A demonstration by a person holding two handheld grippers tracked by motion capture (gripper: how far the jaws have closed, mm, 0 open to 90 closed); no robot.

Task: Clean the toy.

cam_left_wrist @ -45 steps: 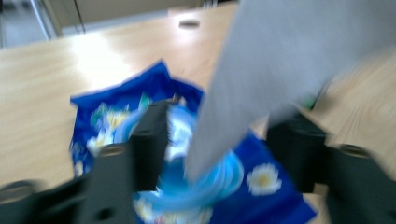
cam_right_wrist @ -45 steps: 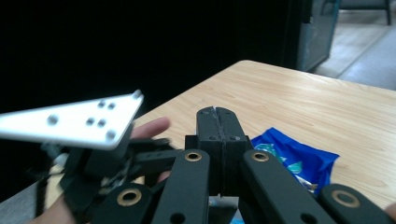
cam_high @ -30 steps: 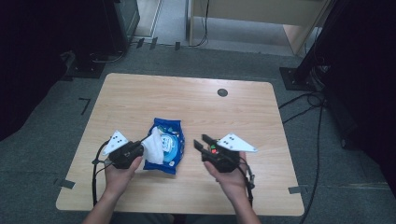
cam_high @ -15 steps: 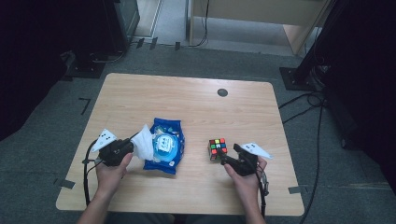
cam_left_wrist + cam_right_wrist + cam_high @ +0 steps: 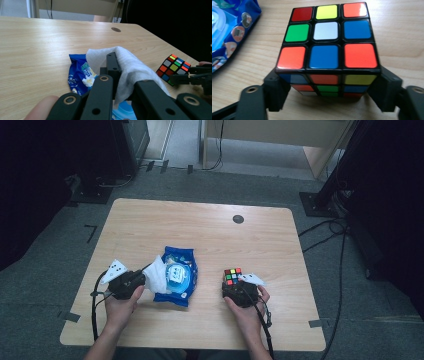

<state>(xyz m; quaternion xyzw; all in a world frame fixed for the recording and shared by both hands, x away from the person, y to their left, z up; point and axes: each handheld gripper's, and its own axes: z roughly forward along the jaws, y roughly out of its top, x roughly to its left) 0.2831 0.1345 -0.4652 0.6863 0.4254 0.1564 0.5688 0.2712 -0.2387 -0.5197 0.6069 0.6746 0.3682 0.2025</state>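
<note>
Right gripper view: right gripper (image 5: 327, 97) jaws sit against both sides of the cube (image 5: 327, 42), clamping it on the table (image 5: 402, 30). Left gripper (image 5: 120, 82) pinches a white wipe (image 5: 130, 65), pulled from the blue packet (image 5: 175, 277) at its 3 o'clock. Cube sits at 3 o'clock from the packet, apart.

A puzzle cube (image 5: 327, 50) is flanked by the right gripper (image 5: 329, 91), a blue packet (image 5: 229, 32) lying beyond the left finger (image 5: 274, 92).
</note>
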